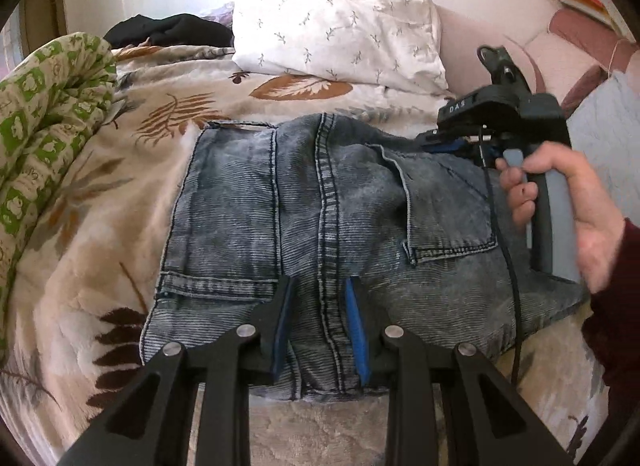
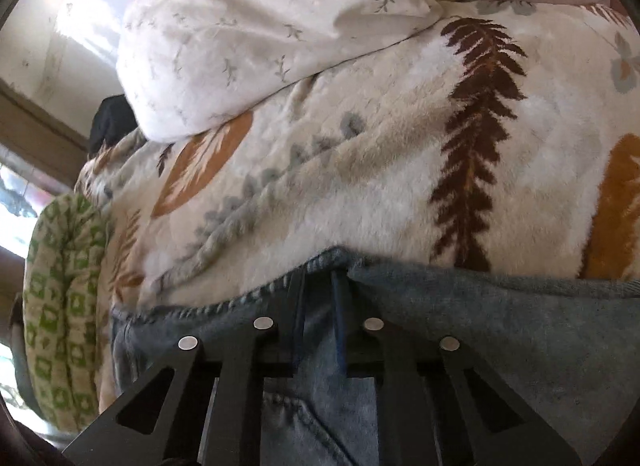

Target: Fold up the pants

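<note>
Faded blue jeans [image 1: 340, 209] lie folded on a leaf-patterned blanket [image 1: 120, 193], back pockets up. My left gripper [image 1: 318, 286] rests over the near edge of the jeans, its blue-padded jaws apart astride the centre seam, with denim between them but not pinched. My right gripper [image 1: 444, 141], held by a hand, sits at the jeans' far right edge. In the right wrist view the right gripper [image 2: 318, 278] has its jaws close together around a fold of the jeans' edge [image 2: 480, 306].
A white pillow [image 1: 344, 17] lies at the head of the bed. A green and cream rolled quilt [image 1: 44, 137] lies along the left. A black garment [image 1: 168, 29] sits behind it. A pink headboard [image 1: 560, 49] stands at the back right.
</note>
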The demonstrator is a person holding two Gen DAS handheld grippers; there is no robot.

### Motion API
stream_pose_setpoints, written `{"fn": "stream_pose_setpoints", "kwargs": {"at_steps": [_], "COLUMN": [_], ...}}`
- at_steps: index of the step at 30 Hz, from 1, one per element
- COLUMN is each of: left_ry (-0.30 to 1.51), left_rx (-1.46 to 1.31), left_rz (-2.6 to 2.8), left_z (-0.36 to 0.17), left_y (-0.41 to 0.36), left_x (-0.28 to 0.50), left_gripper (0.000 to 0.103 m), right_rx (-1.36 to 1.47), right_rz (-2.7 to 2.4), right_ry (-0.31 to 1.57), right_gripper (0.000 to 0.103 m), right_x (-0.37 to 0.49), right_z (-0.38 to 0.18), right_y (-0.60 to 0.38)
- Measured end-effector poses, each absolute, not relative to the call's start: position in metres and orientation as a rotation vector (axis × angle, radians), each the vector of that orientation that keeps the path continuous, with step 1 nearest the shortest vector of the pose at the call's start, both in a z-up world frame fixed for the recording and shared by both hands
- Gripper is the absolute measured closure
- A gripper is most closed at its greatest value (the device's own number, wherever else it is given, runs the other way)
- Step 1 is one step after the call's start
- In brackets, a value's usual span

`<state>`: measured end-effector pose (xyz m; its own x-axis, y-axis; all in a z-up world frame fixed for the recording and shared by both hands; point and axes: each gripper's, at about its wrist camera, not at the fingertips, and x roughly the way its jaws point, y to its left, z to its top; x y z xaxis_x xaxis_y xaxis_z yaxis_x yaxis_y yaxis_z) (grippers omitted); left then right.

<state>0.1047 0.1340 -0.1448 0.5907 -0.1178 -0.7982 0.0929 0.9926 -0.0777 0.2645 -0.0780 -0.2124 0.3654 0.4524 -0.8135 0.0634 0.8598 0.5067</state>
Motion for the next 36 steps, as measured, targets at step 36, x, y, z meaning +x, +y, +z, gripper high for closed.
{"fn": "stream_pose_setpoints", "kwargs": {"at_steps": [36], "left_ry": [0.851], "left_rx": [-0.089], "left_rz": [0.027], "left_z": [-0.114], "left_y": [0.177], "left_x": [0.091], "left_gripper": [0.049], "right_rx": [0.431], "right_rz": [0.085], "right_ry": [1.105], "right_gripper": [0.073], "right_x": [0.028], "right_z": [-0.16], "right_y": [-0.305]}}
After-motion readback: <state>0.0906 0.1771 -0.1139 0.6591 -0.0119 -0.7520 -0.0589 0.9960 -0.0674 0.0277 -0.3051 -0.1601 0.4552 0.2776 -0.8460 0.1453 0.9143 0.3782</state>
